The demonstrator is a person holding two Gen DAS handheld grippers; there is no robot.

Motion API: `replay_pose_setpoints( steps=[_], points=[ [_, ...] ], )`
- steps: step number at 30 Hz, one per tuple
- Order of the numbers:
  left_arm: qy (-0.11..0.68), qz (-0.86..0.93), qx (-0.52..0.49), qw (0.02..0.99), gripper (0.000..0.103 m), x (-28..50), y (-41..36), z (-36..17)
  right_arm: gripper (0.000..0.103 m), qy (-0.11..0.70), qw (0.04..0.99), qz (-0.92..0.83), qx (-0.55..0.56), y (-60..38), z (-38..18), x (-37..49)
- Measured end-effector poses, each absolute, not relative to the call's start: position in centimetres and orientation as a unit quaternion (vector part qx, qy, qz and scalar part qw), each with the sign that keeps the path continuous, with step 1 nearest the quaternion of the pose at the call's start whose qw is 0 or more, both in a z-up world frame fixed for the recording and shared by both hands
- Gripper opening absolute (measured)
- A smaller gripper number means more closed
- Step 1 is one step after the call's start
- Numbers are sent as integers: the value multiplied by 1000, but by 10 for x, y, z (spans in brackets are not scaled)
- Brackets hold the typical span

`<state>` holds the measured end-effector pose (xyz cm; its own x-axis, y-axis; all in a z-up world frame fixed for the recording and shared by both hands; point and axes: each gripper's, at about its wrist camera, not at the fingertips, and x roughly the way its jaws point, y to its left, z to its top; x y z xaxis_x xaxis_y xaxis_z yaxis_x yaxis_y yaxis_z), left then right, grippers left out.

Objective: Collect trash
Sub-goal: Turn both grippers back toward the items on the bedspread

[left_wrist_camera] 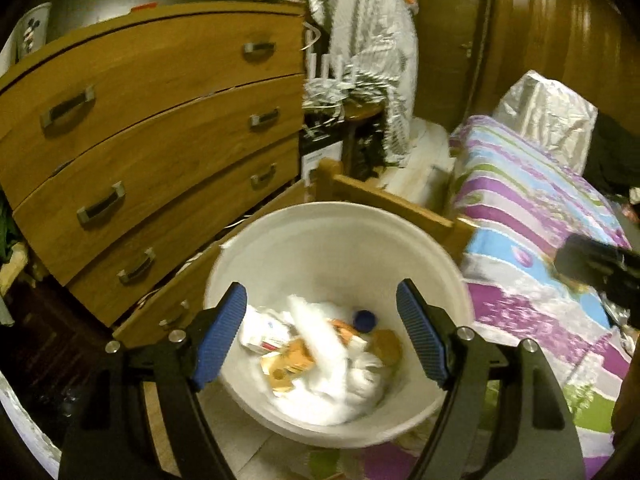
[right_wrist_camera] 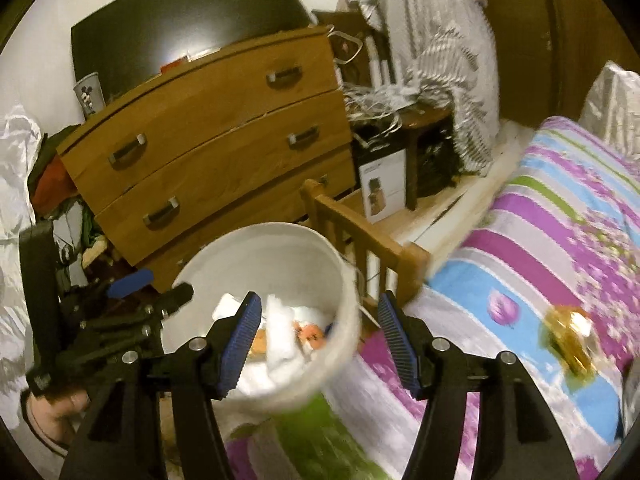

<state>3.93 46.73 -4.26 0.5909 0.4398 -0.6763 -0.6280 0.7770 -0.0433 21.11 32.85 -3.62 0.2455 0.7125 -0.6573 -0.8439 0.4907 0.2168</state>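
- My left tongs (left_wrist_camera: 320, 336) stand wide apart over the bin (left_wrist_camera: 280, 240), holding nothing; the blue pads (left_wrist_camera: 222, 336) frame the trash below without touching it.
- My right tongs (right_wrist_camera: 316, 340) are just as wide and empty, with the left pad (right_wrist_camera: 240, 344) over the bin's mouth, the bin's near rim (right_wrist_camera: 352, 300) between the pads, and the right pad over the bed (right_wrist_camera: 520, 240).
- The bin is white, round and open-topped, standing on the floor between the dresser (left_wrist_camera: 160, 140) and the bed's wooden footboard (left_wrist_camera: 400, 204).
- The trash (left_wrist_camera: 320, 360) in it is a blurred heap of crumpled white tissue, orange-and-white cartons, a brown round piece and a blue cap (left_wrist_camera: 365, 319). The cartons carry print, but I cannot read it.
- On the bedspread, well to the right of the bin, lies a gold shiny wrapper (right_wrist_camera: 572, 340), smeared by motion.
- Beyond the bin, the dresser has four curved drawers with metal handles. A cup (right_wrist_camera: 90, 94) with a cartoon mouse stands on top, near a dark screen (right_wrist_camera: 180, 32).
- Further back, striped cloth (right_wrist_camera: 440, 60) hangs over a cluttered stool (right_wrist_camera: 420, 120), and a white box (right_wrist_camera: 382, 186) with a dark picture leans under it.
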Motion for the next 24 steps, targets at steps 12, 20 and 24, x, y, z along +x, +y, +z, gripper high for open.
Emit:
replay_pose_setpoints(
  steps=[12,20,24],
  points=[
    [366,156,-98,912,74,99,323,-59,75,318,857,402,-55,103,-66,189],
    [399,74,-73,911,74,138,228,-87,75,350,881,319,-11,-38,-108,200],
    [415,44,-65,906,74,159,191,-95,75,358,889,285,14,-92,-124,208]
  ],
)
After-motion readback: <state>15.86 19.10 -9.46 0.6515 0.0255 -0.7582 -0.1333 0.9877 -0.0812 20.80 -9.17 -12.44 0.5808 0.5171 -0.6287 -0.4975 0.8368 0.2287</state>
